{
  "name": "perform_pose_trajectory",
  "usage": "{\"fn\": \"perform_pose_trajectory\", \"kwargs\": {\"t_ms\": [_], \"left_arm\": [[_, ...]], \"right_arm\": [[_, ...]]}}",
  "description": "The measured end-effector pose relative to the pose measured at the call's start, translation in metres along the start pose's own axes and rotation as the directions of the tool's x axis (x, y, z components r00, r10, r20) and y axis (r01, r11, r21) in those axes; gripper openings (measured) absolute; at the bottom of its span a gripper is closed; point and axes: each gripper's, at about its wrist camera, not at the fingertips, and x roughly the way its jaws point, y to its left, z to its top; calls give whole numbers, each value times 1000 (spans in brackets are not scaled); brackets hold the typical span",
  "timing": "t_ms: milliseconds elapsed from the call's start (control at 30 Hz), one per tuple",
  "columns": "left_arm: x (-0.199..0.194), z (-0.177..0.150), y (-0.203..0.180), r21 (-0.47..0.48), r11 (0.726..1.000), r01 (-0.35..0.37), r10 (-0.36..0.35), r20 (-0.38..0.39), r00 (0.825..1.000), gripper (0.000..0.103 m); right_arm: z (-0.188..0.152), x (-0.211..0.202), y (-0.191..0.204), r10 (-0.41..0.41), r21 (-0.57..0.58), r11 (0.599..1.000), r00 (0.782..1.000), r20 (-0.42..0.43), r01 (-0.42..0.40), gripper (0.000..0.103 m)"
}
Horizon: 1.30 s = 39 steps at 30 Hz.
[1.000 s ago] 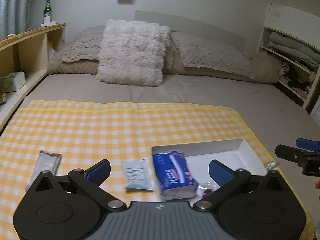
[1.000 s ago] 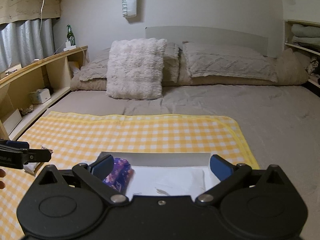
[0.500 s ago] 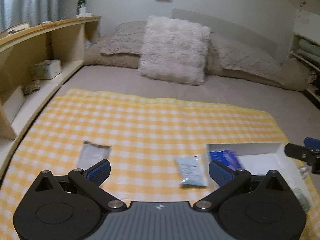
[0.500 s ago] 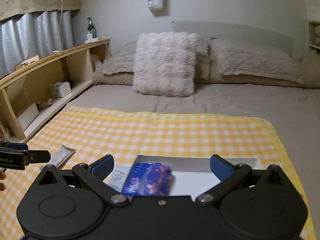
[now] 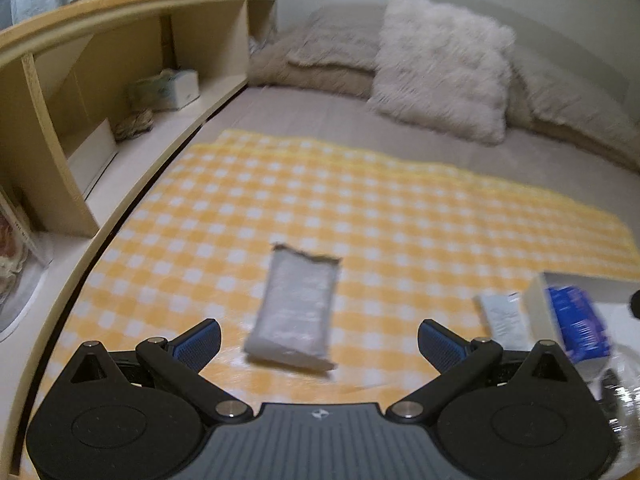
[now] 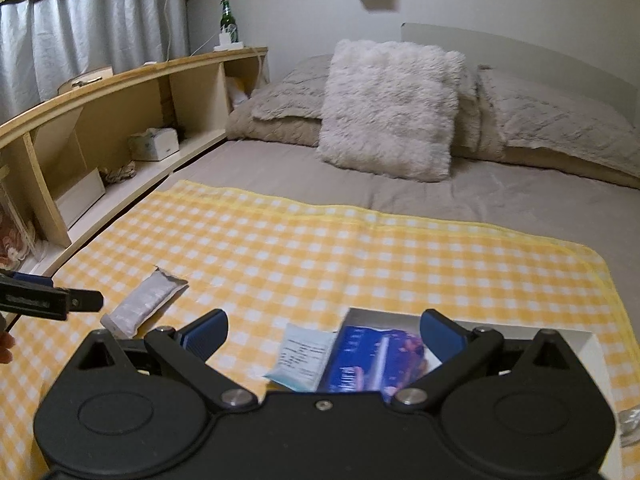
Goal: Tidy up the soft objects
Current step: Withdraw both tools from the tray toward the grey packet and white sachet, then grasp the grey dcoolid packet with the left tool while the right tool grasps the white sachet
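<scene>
Now the left hand-held gripper (image 5: pixel 318 338), jaws wide and empty, faces the grey pouch (image 5: pixel 296 308) lying lengthwise straight ahead, nearer than the open, empty right hand-held gripper (image 6: pixel 324 332).

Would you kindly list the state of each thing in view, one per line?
Left gripper: open, empty, silver pouch ahead between its fingers.
Right gripper: open, empty.
Silver pouch: flat on the cloth, outside the box.
Pale blue packet: flat on the cloth, beside the box.
Blue pack: in the box, leaning on its left wall.
Box: open-topped.
Checked cloth: spread flat on the bed.
</scene>
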Motion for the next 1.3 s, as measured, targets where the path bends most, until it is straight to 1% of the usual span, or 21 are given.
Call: {"fn": "perform_pose_trajectory", "kwargs": {"t_ms": [100, 200, 267, 333, 400, 500, 600, 633, 800, 867, 933, 1000, 1033, 1067, 1100, 1133, 1167, 1200, 1267, 1300], "left_arm": [[17, 0, 9, 14, 999, -35, 35, -36, 999, 103], [31, 0, 14, 21, 998, -56, 57, -54, 997, 103], [39, 2, 17, 16, 999, -51, 52, -62, 997, 103], [48, 4, 21, -12, 999, -30, 29, -68, 997, 103], [56, 6, 24, -46, 999, -9, 6, -70, 998, 103], [68, 8, 26, -63, 998, -3, -1, -68, 998, 103], [79, 10, 25, -56, 998, -11, 6, -78, 997, 103], [83, 10, 25, -58, 998, -9, 4, -83, 997, 103], [100, 11, 23, -42, 999, -11, 6, -99, 995, 103], [107, 11, 22, -27, 999, -20, 17, -105, 994, 103], [115, 10, 20, 0, 999, -40, 40, -113, 993, 103], [121, 8, 20, 17, 999, -52, 53, -123, 991, 101], [125, 8, 20, 23, 998, -54, 56, -132, 990, 100], [127, 7, 21, 26, 998, -53, 56, -139, 989, 91], [129, 6, 21, 28, 998, -52, 55, -147, 988, 78], [130, 6, 22, 31, 998, -49, 53, -154, 987, 72], [131, 6, 22, 32, 998, -45, 50, -160, 986, 69], [131, 6, 23, 32, 999, -44, 49, -170, 984, 68], [131, 5, 24, 29, 998, -57, 62, -188, 980, 63], [131, 5, 25, 28, 998, -56, 61, -193, 979, 63]], "right_arm": [[1, 12, 10, 9, -14, 1000, 1000, -14, -9, 103], [4, 24, 18, 9, -33, 999, 999, -37, -10, 102], [7, 33, 23, 14, -37, 999, 998, -60, -16, 96], [8, 45, 26, 42, -41, 998, 995, -87, -46, 80], [7, 60, 31, 56, -51, 997, 990, -130, -63, 74], [2, 81, 39, 62, -89, 993, 982, -180, -79, 69], [0, 101, 46, 77, -106, 989, 970, -231, -104, 53], [-1, 108, 47, 82, -108, 988, 965, -248, -112, 52], [-8, 139, 52, 72, -126, 985, 946, -316, -117, 52], [-12, 150, 54, 45, -136, 986, 938, -344, -97, 49], [-15, 160, 56, 20, -145, 986, 930, -367, -79, 43], [-19, 168, 57, 4, -156, 985, 922, -388, -71, 39], [-21, 172, 58, -4, -168, 983, 918, -397, -69, 35], [-24, 175, 59, -12, -185, 980, 914, -406, -69, 32], [-27, 177, 62, -27, -215, 974, 911, -411, -68, 27], [-30, 177, 65, -43, -254, 965, 913, -406, -68, 25], [-32, 175, 68, -47, -291, 954, 916, -399, -78, 24], [-33, 173, 70, -46, -315, 945, 917, -396, -89, 20], [-35, 167, 74, -13, -330, 935, 914, -405, -133, 19], [-36, 164, 76, 7, -331, 931, 912, -411, -156, 18]]}}
